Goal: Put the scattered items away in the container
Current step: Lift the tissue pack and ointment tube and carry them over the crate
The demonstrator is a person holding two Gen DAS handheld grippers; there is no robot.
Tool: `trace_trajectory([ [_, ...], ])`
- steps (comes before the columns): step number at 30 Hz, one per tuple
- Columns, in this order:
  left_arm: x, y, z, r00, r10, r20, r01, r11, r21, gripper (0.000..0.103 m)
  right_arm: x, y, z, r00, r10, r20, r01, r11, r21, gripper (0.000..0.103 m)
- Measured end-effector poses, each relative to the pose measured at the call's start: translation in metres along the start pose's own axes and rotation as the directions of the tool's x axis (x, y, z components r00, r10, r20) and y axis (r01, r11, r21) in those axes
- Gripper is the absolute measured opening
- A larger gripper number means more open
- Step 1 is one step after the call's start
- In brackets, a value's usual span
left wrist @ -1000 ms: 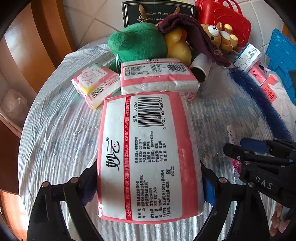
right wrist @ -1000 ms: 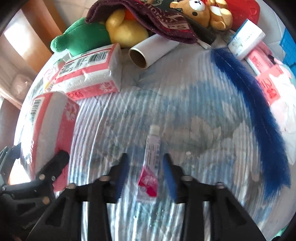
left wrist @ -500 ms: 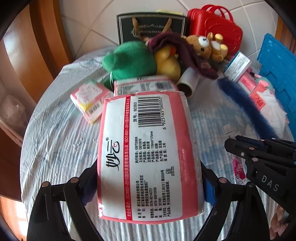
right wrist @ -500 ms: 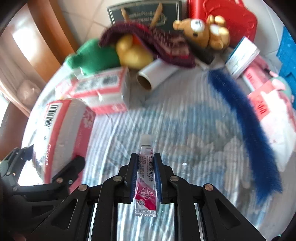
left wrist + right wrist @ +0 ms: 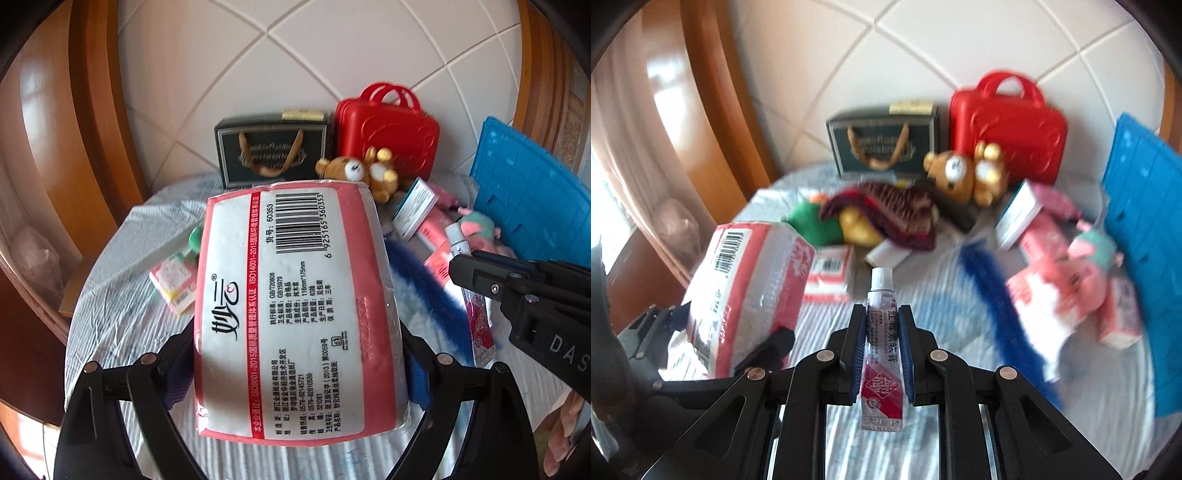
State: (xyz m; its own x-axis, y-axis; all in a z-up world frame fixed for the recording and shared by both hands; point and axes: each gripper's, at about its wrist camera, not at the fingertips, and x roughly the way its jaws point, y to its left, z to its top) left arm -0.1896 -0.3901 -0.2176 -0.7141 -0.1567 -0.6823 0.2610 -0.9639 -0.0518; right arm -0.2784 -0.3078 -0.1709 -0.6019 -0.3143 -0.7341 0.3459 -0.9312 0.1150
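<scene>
My left gripper [image 5: 295,354] is shut on a big pink-and-white tissue pack [image 5: 295,314] and holds it above the round table; the pack also shows in the right wrist view [image 5: 746,295]. My right gripper [image 5: 881,332] is shut on a small ointment tube [image 5: 881,354] with a white cap, lifted off the cloth; the tube also shows in the left wrist view [image 5: 476,317]. A blue crate [image 5: 1145,240] stands at the right edge, also in the left wrist view [image 5: 532,195].
At the back stand a dark gift bag [image 5: 886,144] and a red case [image 5: 1008,125]. A teddy bear [image 5: 964,173], a maroon cloth over plush toys [image 5: 882,214], small tissue packs [image 5: 831,266], a blue feather duster [image 5: 997,306] and pink packs [image 5: 1071,288] lie on the table.
My right gripper closed on the ointment tube and lifted it off the cloth. Both grippers rose and tilted up, so the wall and back items came into view.
</scene>
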Motion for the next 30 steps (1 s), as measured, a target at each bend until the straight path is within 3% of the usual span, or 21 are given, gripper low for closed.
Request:
trace_trajectory([
  [10,-0.048,-0.113,0.032,0.991,0.044,0.128,-0.035,0.997,-0.071,0.090,-0.109,-0.090,0.022,0.987,0.019,0.159,0.006,0.988,-0.156,0.017],
  [17,-0.064,-0.179,0.069,0.974,-0.016,0.225,0.013,1.000,0.013,0.090,-0.158,-0.150,0.041,0.967,-0.044,0.250,0.076,0.990,-0.117,0.017],
  [21,-0.068,-0.224,0.091,0.969,-0.065,0.239,0.055,0.997,0.046,0.090,-0.184,-0.190,0.054,0.951,-0.097,0.294,0.127,0.988,-0.085,0.017],
  [27,-0.072,-0.307,0.119,0.951,-0.133,0.280,0.118,0.991,0.068,0.090,-0.225,-0.266,0.069,0.923,-0.143,0.356,0.168,0.985,-0.041,0.017],
  [30,-0.072,-0.367,0.140,0.940,-0.150,0.306,0.135,0.988,0.071,0.090,-0.244,-0.310,0.077,0.909,-0.166,0.383,0.201,0.978,-0.053,0.017],
])
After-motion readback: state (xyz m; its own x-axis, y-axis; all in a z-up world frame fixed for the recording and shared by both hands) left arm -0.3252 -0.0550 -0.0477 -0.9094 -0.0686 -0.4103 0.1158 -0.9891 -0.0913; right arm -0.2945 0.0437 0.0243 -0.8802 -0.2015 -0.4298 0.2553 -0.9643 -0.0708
